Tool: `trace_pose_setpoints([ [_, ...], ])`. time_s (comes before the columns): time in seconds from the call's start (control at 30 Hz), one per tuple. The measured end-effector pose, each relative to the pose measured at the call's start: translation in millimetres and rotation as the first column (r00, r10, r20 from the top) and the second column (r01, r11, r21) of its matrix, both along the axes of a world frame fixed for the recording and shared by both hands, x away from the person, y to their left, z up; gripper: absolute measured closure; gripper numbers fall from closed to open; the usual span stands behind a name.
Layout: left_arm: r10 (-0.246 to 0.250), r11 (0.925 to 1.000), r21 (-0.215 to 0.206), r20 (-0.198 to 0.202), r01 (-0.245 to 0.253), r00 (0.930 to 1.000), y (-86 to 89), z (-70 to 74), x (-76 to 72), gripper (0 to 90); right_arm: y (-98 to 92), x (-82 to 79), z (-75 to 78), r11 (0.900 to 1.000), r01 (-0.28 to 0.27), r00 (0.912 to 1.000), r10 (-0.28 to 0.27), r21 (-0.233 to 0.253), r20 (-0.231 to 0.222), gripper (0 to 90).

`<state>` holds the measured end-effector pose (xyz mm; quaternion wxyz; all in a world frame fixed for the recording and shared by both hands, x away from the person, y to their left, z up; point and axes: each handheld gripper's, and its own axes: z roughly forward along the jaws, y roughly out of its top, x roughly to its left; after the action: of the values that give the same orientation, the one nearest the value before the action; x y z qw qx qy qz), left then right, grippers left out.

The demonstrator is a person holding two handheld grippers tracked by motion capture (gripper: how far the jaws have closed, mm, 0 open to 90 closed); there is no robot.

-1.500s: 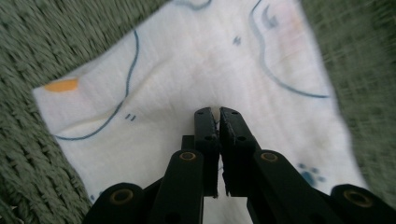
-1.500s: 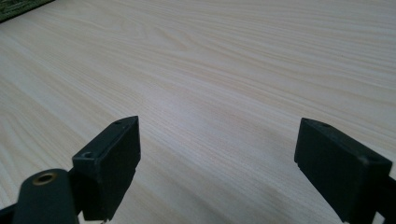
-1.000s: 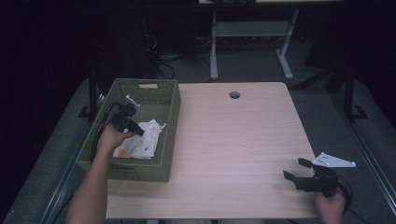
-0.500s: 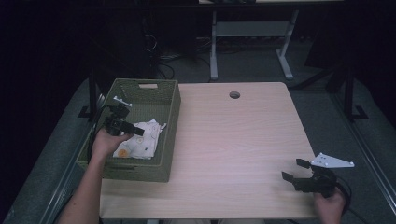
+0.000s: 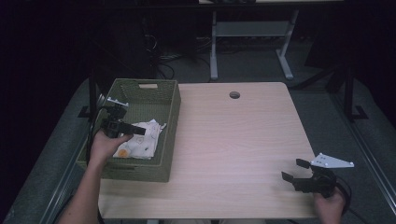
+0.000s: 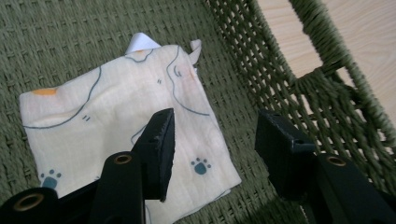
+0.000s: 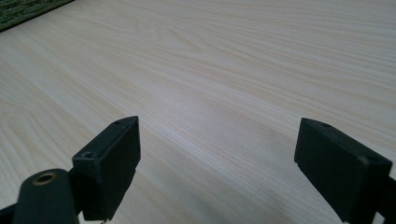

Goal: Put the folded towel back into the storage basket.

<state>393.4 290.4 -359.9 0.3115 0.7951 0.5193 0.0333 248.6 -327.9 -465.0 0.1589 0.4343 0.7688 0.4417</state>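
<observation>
The left gripper (image 5: pixel 133 129) hangs inside the green woven basket (image 5: pixel 170 100) at the table's left, held above the folded cloth (image 5: pixel 140 142) that lies flat on the basket floor; in the left gripper view its black jaws stand apart with nothing between them, one jaw over the cloth (image 6: pixel 116 116), the other over bare weave near the basket wall (image 6: pixel 299 70); the cloth is cream with blue paw prints, dark curved lines and an orange patch; the right gripper (image 5: pixel 293 172) sits low over the pale wooden table (image 5: pixel 233 140) near its front right corner, well apart from the basket, its jaws spread wide and empty over bare wood (image 7: pixel 224 93).
</observation>
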Motion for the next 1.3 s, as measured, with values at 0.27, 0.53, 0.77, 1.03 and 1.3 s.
trace_pose_setpoints([
  [0.27, 0.001, 0.9988, -0.049, 0.032, 0.001, 0.9995, -3.1, 4.0, -8.5, 45.1, -0.3, -0.2, 0.2, 1.000, 0.011, 0.9999, -0.011, 0.006, 0.001, 14.0],
  [0.53, -0.006, 0.9918, -0.127, 0.080, 0.016, 0.9968, -5.6, 12.1, -17.9, 42.7, -0.8, 0.3, -0.5, 1.000, 0.012, 0.9999, -0.012, 0.008, -0.002, 14.0],
  [0.77, -0.015, 0.9882, -0.150, 0.116, 0.032, 0.9931, -7.0, 20.0, -25.2, 42.1, -0.9, 1.3, -0.8, 1.000, 0.013, 0.9999, -0.013, 0.009, -0.002, 14.0],
  [1.03, -0.039, 0.9823, -0.175, 0.155, 0.066, 0.9872, -16.9, 28.2, -32.5, 37.8, -1.1, 2.0, -0.9, 1.000, 0.013, 0.9999, -0.013, 0.013, 0.000, 14.0],
  [1.3, -0.090, 0.9743, -0.185, 0.201, 0.128, 0.9754, -38.4, 39.2, -41.5, 37.2, -1.3, 2.2, -0.8, 1.000, 0.010, 0.9999, -0.010, 0.012, 0.004, 14.0],
])
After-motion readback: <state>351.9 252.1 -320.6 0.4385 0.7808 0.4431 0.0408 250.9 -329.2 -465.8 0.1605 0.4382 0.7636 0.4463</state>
